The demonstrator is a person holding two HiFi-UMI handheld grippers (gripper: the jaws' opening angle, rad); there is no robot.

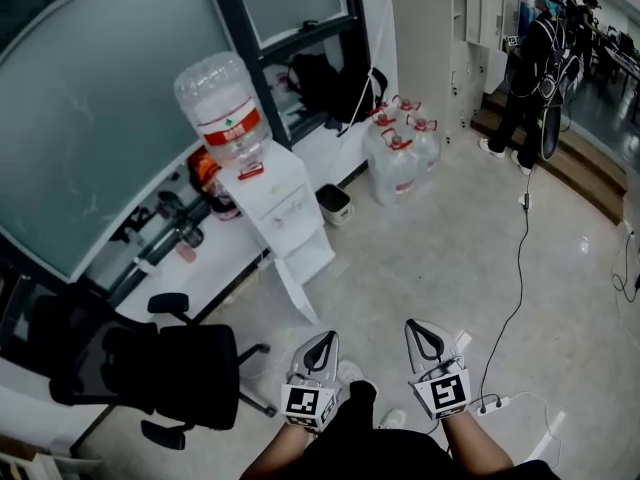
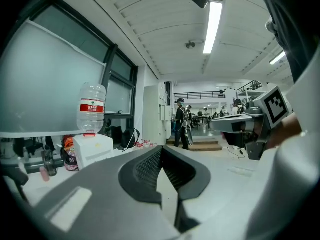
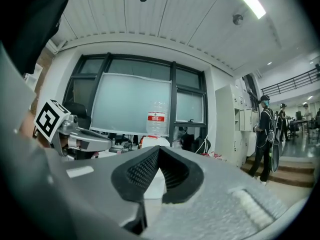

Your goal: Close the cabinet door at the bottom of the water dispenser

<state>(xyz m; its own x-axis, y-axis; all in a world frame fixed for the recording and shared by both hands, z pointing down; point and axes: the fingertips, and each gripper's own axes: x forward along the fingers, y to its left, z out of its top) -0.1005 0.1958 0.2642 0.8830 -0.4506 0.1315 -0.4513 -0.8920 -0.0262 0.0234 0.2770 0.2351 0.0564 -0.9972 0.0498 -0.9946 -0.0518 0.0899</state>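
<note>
A tall white water dispenser [image 1: 278,200] stands at the edge of the pale glossy floor [image 1: 420,258], its back to the window wall. It carries an upturned clear plastic bottle with a red label [image 1: 222,98]. At its foot the white cabinet door [image 1: 298,288] hangs open, swung out from the lower front toward the person, its free edge down near the floor.

Both grippers are held low at the near edge of the head view, well apart from the dispenser and pointing toward it. The left gripper [image 1: 325,343] has its black ribbed jaws drawn together at the tips with nothing between them, as its own view shows [image 2: 161,148]. The right gripper [image 1: 420,333] is likewise pinched together and empty [image 3: 157,148]. In the right gripper view the dispenser [image 3: 154,143] sits straight past the jaw tips. In the left gripper view it [image 2: 93,149] lies off to the left.

A black office chair [image 1: 165,373] stands on the floor left of the grippers. Several clear water jugs with red caps [image 1: 400,153] are grouped against the wall right of the dispenser, and a small dark bin [image 1: 335,204] sits between them and it. A person in dark clothes [image 1: 532,63] stands at the far right corner of the floor. A black cable [image 1: 520,268] runs across the floor to a white power strip [image 1: 497,404] beside the right gripper.
</note>
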